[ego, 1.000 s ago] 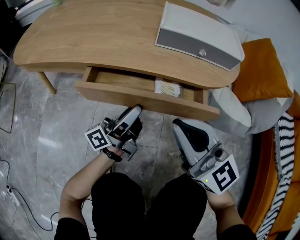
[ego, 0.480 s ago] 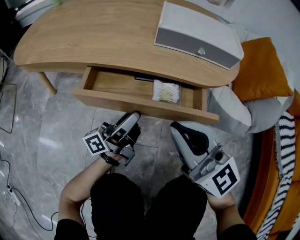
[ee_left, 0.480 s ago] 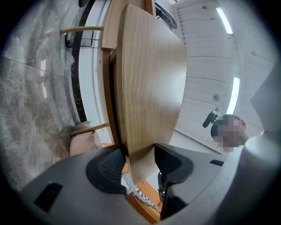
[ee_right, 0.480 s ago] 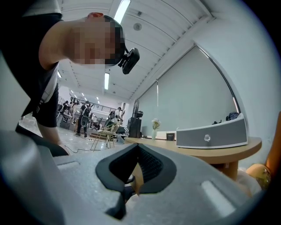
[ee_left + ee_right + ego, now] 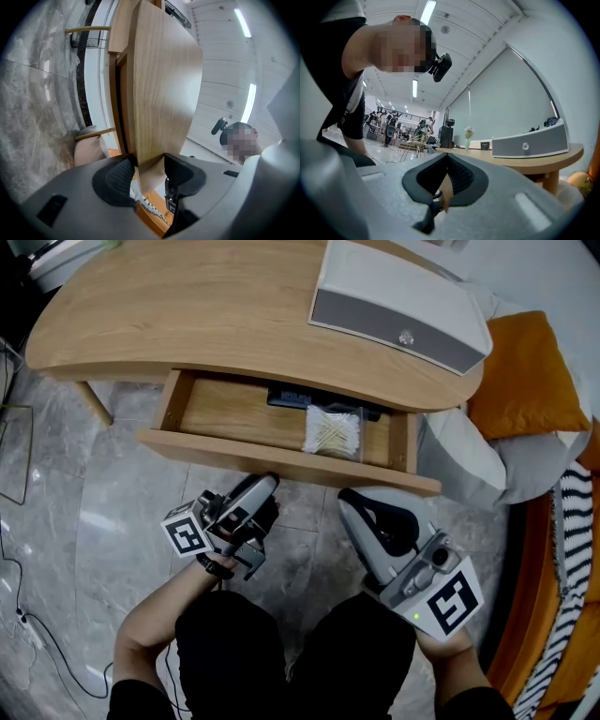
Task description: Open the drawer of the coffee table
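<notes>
Head view shows the left tongs clamped on the lower edge of the drawer front. The drawer stands partly out from under the surface, just beyond them. The right tongs, closed and empty, wait just short of that front. Best to pull straight back and level with a firm grip, so the drawer slides without twisting or jamming.

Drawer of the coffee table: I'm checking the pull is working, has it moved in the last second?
Yes. The drawer has slid further out from under the tabletop, toward the person, its front clamped in the left gripper.
</notes>
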Tool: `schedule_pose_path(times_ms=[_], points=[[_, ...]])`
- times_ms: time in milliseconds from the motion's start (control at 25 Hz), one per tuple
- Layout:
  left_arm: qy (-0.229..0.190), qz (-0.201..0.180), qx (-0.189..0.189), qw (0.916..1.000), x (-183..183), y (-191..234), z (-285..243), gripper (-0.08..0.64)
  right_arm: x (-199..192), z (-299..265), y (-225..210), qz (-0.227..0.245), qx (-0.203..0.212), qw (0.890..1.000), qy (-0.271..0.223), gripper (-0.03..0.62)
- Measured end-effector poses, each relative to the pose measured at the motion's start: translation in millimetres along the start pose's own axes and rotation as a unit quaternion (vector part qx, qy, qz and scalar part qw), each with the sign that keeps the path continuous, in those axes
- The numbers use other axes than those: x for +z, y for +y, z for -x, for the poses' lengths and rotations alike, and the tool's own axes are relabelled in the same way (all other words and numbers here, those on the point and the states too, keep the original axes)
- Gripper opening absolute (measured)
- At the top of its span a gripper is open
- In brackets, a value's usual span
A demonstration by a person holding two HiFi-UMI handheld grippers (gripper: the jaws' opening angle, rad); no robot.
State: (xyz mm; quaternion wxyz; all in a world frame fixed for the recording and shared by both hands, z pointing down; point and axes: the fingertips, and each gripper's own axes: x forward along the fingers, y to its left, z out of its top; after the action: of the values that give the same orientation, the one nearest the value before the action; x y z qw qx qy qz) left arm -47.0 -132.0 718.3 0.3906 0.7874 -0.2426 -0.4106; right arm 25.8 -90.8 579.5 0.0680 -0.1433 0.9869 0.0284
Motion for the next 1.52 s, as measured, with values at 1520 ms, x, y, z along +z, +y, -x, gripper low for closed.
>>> schedule_pose_path(times_ms=[1520], points=[[0.089,-0.058,0.299,0.9482,7,-33,54,0.042,31,-35,11,-0.117,-0.077,0.980,0.144,0.005]])
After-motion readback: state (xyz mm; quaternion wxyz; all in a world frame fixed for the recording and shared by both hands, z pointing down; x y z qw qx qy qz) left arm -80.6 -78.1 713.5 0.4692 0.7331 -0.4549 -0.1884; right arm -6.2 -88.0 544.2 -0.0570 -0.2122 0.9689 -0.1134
